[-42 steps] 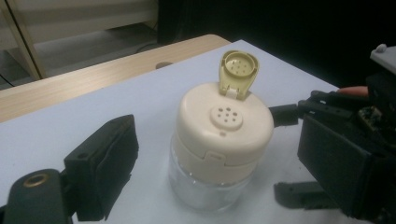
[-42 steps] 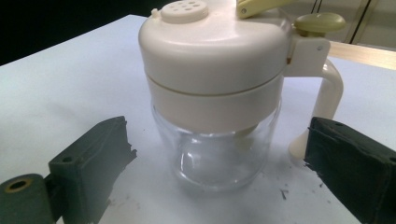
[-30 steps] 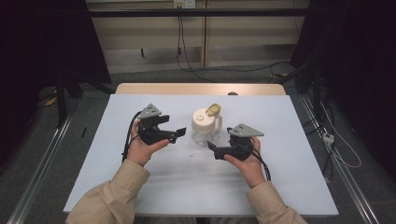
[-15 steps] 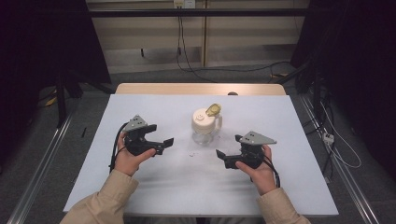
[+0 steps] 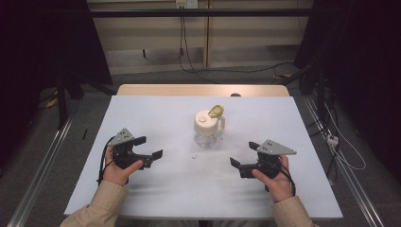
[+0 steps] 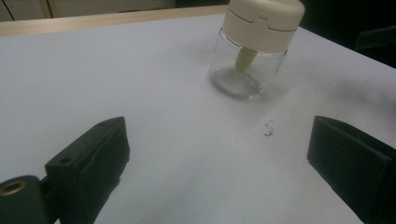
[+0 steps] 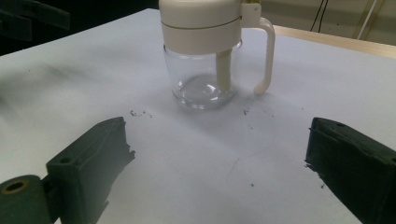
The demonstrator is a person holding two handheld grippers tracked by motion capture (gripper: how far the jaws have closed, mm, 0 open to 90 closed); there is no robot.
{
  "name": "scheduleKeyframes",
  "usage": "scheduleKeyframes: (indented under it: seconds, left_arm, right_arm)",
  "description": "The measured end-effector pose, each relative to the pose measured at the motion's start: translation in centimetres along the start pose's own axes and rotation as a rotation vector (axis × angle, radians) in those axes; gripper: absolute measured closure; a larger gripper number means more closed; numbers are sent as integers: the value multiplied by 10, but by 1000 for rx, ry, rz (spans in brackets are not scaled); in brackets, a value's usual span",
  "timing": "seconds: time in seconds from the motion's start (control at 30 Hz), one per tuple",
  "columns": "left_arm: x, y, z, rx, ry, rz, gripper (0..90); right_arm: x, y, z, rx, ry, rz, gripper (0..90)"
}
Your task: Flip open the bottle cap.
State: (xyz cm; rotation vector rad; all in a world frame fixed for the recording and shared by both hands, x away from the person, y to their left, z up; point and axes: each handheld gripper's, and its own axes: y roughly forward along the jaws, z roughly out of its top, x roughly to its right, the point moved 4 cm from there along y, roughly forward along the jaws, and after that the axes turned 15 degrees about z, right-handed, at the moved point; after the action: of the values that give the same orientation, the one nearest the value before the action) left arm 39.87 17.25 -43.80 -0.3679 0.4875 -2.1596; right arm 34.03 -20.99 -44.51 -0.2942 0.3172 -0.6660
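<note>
Both hands have pulled back from the jar.
The left gripper and right gripper are wide open and empty; the small clear glass jar with a cream lid stands alone on the white bench, so the work looks finished.

1. The tool has its two black jaws spread wide, with nothing between them.
2. Ahead of the tool, well apart from the jaws, a clear glass jar stands upright on the white bench.
3. The jar carries a cream lid; a cream handle hangs on its right side.
4. Small dark specks lie on the bench between jar and tool.
</note>
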Motion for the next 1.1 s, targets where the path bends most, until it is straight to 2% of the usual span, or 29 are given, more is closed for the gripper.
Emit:
scheduleKeyframes:
  seconds: [0.4, 0.83, 1.1]
  left_arm:
    - [4, -15, -12, 23, 39, -33, 52]
    - [-6, -30, -24, 38, 17, -12, 53]
    - [-6, -34, -26, 42, 24, -10, 53]
  right_arm:
    - [3, -26, -18, -9, 8, -26, 57]
    - [4, -41, -28, -18, 2, -43, 59]
    - [8, -50, -33, -15, 8, -53, 59]
